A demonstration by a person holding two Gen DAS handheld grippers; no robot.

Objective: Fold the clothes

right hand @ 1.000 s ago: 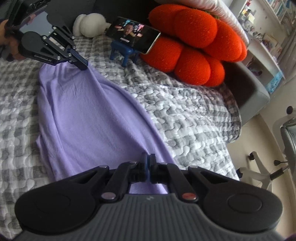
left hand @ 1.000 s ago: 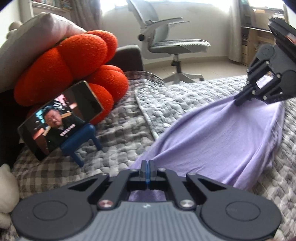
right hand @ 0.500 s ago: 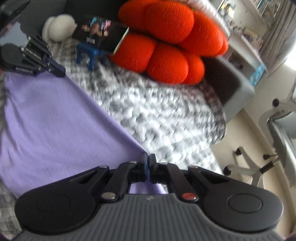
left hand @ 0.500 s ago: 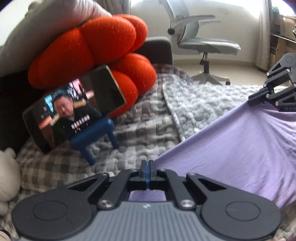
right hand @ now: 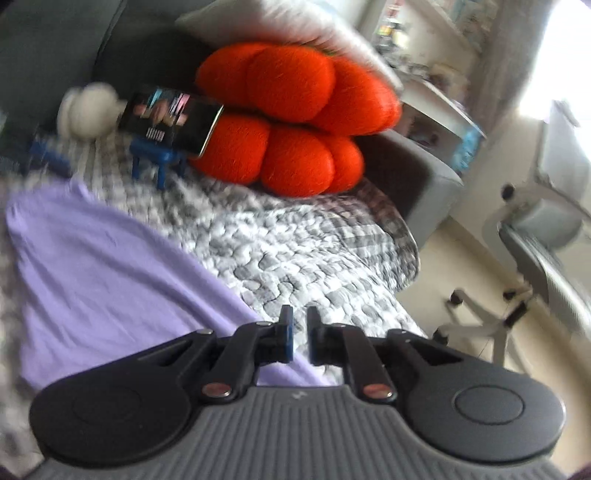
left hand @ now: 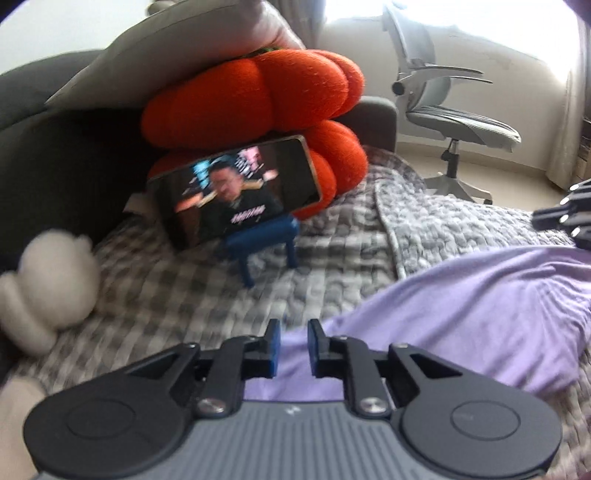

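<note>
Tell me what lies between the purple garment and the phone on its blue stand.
Only bare grey checked quilt separates the purple garment from the phone on its blue stand; the left wrist view shows it best.

Grey office chair (left hand: 458,107) on pale floor (left hand: 417,157) by bright window (left hand: 461,18)

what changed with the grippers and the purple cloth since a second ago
Both grippers let go: the left gripper and right gripper, clamped on the purple cloth before, have just been opening, and the cloth now lies slack on the quilt. The phone and orange cushion stayed put.
</note>
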